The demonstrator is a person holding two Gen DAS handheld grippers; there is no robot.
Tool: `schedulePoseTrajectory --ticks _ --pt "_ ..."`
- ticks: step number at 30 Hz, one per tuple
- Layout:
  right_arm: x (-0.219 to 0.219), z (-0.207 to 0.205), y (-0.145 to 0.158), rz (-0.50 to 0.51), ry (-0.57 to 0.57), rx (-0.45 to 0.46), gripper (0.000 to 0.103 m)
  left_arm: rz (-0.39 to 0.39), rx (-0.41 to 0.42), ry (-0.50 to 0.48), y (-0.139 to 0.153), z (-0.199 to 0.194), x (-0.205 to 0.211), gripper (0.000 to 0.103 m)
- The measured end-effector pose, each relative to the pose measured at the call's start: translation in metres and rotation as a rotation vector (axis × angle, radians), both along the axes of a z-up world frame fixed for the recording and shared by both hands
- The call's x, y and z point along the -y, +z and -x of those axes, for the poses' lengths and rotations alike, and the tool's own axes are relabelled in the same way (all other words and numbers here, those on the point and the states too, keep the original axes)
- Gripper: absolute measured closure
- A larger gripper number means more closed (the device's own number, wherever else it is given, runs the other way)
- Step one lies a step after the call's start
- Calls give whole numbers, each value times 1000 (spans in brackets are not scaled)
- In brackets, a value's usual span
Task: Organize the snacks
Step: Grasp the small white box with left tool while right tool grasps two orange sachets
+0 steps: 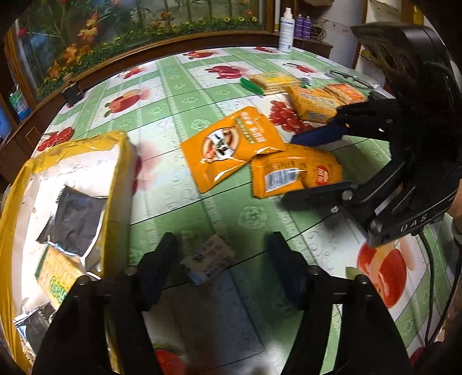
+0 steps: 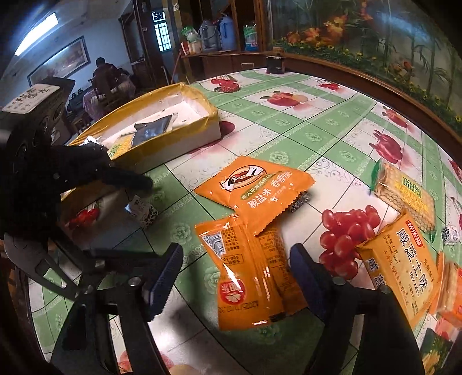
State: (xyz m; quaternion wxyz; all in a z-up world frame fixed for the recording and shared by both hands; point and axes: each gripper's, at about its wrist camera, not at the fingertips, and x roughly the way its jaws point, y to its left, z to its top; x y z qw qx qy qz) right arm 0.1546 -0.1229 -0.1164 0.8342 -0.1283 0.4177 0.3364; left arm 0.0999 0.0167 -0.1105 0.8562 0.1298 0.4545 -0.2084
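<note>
A fruit-printed green-and-white oilcloth covers the counter (image 2: pixel 303 115). A wood-framed floral mural panel (image 2: pixel 375 34) runs beside it. Beyond, a lit ceiling tube light (image 2: pixel 34 31), framed wall picture (image 2: pixel 60 59) and dark wooden shelf (image 2: pixel 219 54).

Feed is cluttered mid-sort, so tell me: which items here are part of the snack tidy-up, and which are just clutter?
Job:
yellow-rimmed white box
two orange foil snack packets
yellow biscuit pack
clear-wrapped cracker stack

Clutter:
white spray bottle
purple cans

Your right gripper (image 2: pixel 235 274) straddles the lower orange snack packet (image 2: pixel 245 277) with jaws apart, not touching it, while the yellow-rimmed box (image 2: pixel 161 144) sits beyond on the tablecloth (image 2: pixel 317 121).
</note>
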Motion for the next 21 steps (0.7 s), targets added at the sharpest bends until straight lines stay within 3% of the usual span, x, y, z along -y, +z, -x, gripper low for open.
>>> schedulePoseTrajectory --ticks 1,3,7,10,21 --pt "1 0 0 5 -6 4 39 -2 -2 11 1 -1 -4 59" --pt "3 0 0 -3 -14 3 40 -9 -6 26 2 -3 -10 70" --pt "6 0 1 -18 -34 2 43 -21 -12 11 1 2 -11 70" --pt "9 2 2 -24 -54 3 54 -24 -8 13 2 6 -7 71" --pt "-5 6 1 61 -53 29 54 78 -8 63 4 22 -13 71"
